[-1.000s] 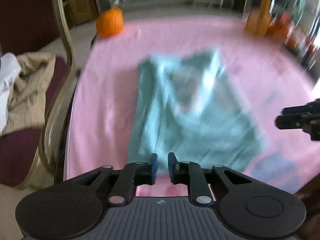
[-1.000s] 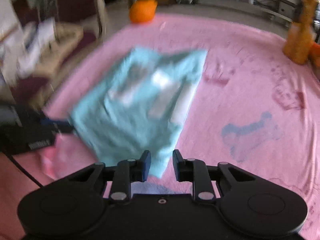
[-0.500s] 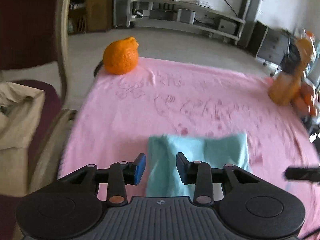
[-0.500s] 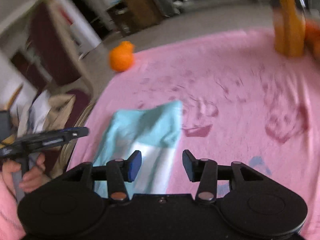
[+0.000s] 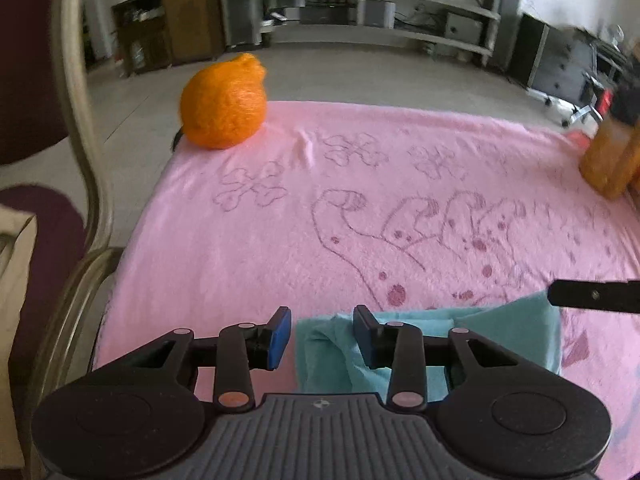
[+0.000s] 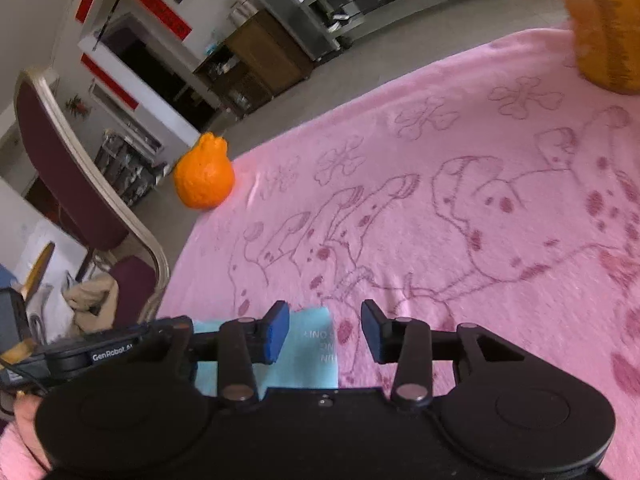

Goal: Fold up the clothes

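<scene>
Pink fleece, printed with spotted dogs and flowers, forms the blanket [image 5: 248,248] spread over the worktop; it fills the ground ahead of both claws and gives a soft, clean bed for folding.

The chair [image 6: 80,184], maroon with a pale metal frame, stands off the worktop edge to the left of both claws, with a heap of other cloth on its seat, probably waiting its turn.

The teal garment [image 5: 508,332] lies flat and already doubled at the near edge of the blanket, directly under the claw tips. In the left wrist view its left corner sits between the fingers and the rest runs away to the right; in the right wrist view its right edge [image 6: 312,344] lies below the gap, toward the left finger.

The fruit [image 5: 223,104], orange and knobbly, rests at the far left corner of the blanket, well clear ahead.

Left claw [image 5: 322,336]: jaws part open and closing, pads free of the cloth. Right claw [image 6: 324,330]: same, gripping nothing. Judged: each stands over its own end of the fold, placed to take the next hold.
</scene>
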